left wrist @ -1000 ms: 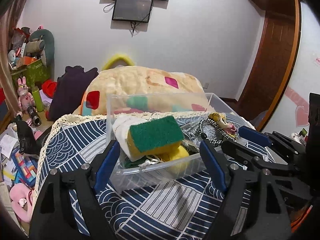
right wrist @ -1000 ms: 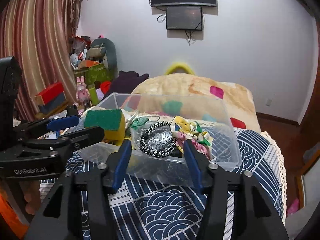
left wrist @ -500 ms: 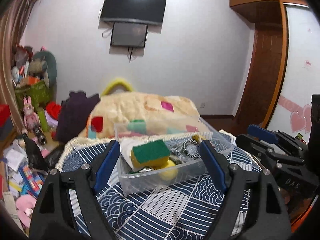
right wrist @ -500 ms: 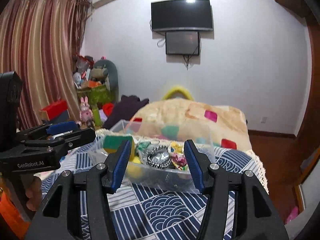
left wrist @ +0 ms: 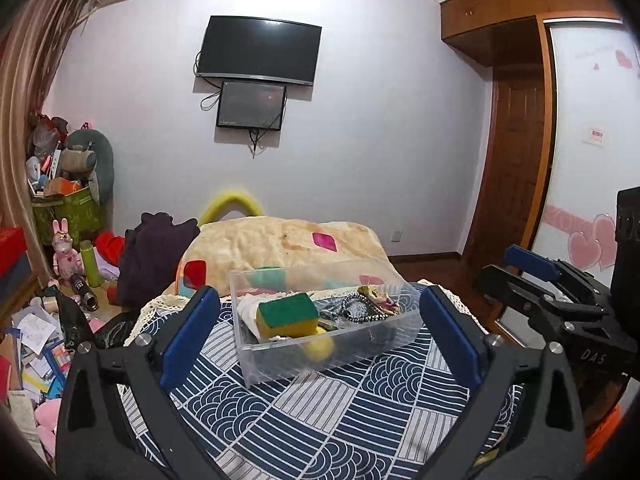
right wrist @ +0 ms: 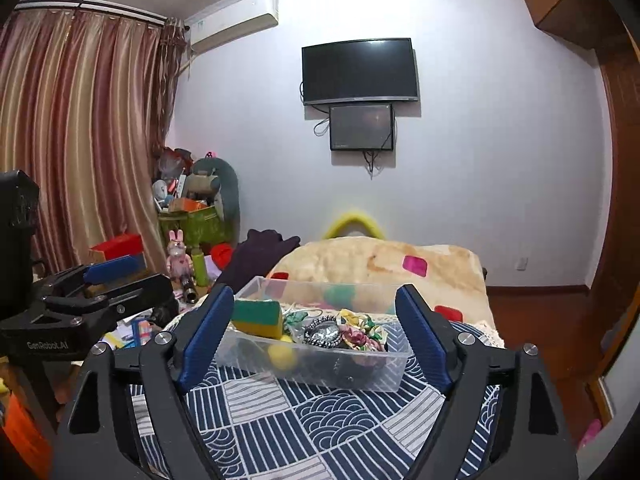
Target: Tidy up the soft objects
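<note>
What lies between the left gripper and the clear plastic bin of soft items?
Only bare blue-and-white patterned tablecloth separates the left gripper from the clear plastic bin, seen in the left wrist view.

My left gripper (left wrist: 318,336) is matte black plastic with blue ribbed pads on its jaws and silver screw heads at the pivots, filling the lower frame. My right gripper (right wrist: 314,338) matches it. White lettering reads "DAS" on one body, "GenRobot.AI" on the other.
</note>
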Action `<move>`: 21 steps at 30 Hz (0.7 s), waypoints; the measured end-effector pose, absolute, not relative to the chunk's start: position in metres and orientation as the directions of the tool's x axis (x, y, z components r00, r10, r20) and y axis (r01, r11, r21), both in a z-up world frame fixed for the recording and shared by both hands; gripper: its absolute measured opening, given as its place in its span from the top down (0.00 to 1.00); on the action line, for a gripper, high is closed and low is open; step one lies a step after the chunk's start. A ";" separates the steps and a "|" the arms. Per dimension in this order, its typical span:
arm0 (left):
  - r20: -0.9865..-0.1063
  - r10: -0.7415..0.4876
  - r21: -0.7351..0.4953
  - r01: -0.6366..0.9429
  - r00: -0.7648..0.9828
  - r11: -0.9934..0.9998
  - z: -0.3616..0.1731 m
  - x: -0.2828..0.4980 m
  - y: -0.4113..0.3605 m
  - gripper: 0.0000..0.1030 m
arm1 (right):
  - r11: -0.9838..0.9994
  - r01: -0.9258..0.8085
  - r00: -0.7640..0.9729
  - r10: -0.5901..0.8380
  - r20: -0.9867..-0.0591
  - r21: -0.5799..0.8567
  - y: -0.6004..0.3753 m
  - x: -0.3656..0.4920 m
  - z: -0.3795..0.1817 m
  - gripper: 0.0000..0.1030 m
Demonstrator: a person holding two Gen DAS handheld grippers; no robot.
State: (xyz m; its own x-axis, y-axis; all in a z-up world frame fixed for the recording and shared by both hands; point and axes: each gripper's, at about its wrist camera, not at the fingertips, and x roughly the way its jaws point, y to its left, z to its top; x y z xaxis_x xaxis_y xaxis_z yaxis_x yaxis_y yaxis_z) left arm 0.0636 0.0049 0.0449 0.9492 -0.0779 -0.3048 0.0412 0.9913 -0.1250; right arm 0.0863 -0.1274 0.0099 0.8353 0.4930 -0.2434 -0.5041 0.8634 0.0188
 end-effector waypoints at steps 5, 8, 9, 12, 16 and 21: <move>-0.298 -0.067 -0.122 0.032 0.952 0.992 0.043 0.057 0.002 0.01 | 0.865 -0.501 0.838 0.493 -0.234 0.028 -0.131 0.082 0.007 0.18; -0.298 -0.071 -0.123 0.035 0.952 0.992 0.041 0.054 0.001 0.01 | 0.865 -0.501 0.837 0.493 -0.235 0.031 -0.131 0.082 0.004 0.18; -0.297 -0.071 -0.122 0.036 0.952 0.992 0.041 0.053 0.001 0.01 | 0.865 -0.501 0.837 0.493 -0.237 0.031 -0.131 0.082 0.003 0.18; -0.295 -0.068 -0.116 0.034 0.953 0.993 0.040 0.051 0.000 0.01 | 0.864 -0.502 0.836 0.494 -0.239 0.033 -0.131 0.082 0.002 0.18; -0.291 -0.063 -0.109 0.033 0.955 0.993 0.040 0.050 -0.001 0.01 | 0.864 -0.503 0.835 0.496 -0.238 0.035 -0.132 0.079 0.000 0.18; -0.295 -0.069 -0.115 0.036 0.953 0.993 0.038 0.049 -0.001 0.01 | 0.863 -0.503 0.834 0.497 -0.240 0.042 -0.135 0.079 -0.001 0.18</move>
State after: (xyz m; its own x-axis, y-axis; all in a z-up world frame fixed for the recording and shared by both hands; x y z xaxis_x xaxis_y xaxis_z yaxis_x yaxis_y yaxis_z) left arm 0.0494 -0.0012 0.0383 0.9531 -0.0688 -0.2947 0.0361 0.9927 -0.1150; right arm 0.0787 -0.1348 -0.0012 0.8337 0.4972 -0.2402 -0.5027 0.8634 0.0424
